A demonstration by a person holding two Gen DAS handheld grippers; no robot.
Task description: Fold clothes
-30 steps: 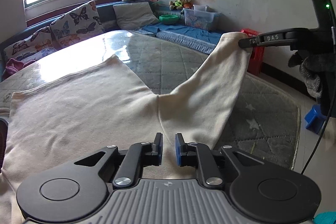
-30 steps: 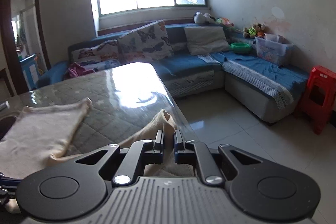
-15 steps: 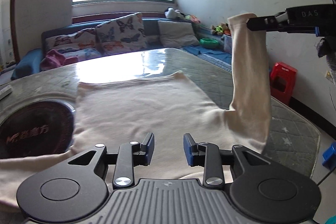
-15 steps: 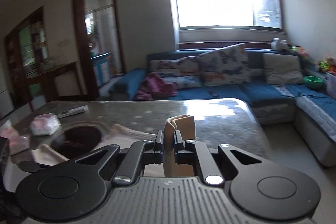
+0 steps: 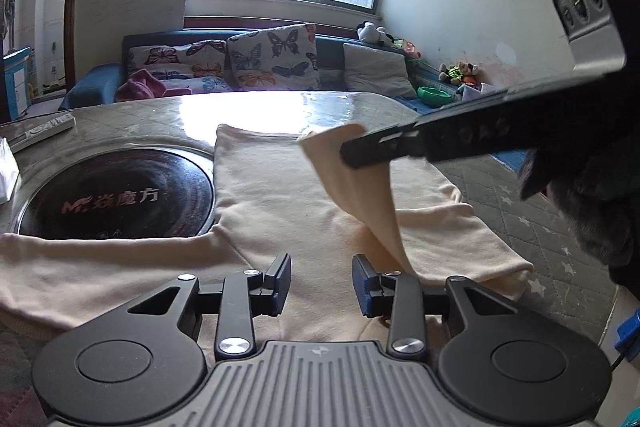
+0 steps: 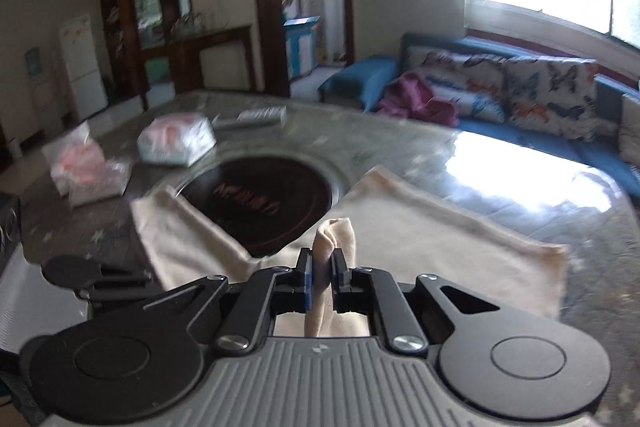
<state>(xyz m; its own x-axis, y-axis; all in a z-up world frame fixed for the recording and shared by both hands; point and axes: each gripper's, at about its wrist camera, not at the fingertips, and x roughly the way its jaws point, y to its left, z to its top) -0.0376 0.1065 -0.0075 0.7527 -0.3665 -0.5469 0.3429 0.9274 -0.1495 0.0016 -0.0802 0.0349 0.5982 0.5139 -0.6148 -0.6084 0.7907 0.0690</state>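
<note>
A cream garment [image 5: 276, 195] lies spread on the quilted table [image 5: 532, 211], one part draped beside the round black cooktop [image 5: 116, 191]. My right gripper [image 6: 322, 259] is shut on a bunched end of the garment [image 6: 338, 231]. In the left wrist view the right gripper [image 5: 348, 153] holds that strip lifted over the flat cloth. My left gripper [image 5: 322, 269] hovers low over the near part of the garment. Its jaws are opening and nothing is pinched between them.
The cooktop [image 6: 260, 203] is set into the table. Two plastic-wrapped packs [image 6: 176, 143] and a remote [image 5: 44, 129] lie beyond it. A blue sofa [image 5: 96, 87] with butterfly cushions runs along the window wall. The table edge drops off at the right.
My right gripper has swung the held end from the far right across over the garment's body. My left gripper's jaws have widened and it has shifted along the cloth, bringing the cooktop into view.
</note>
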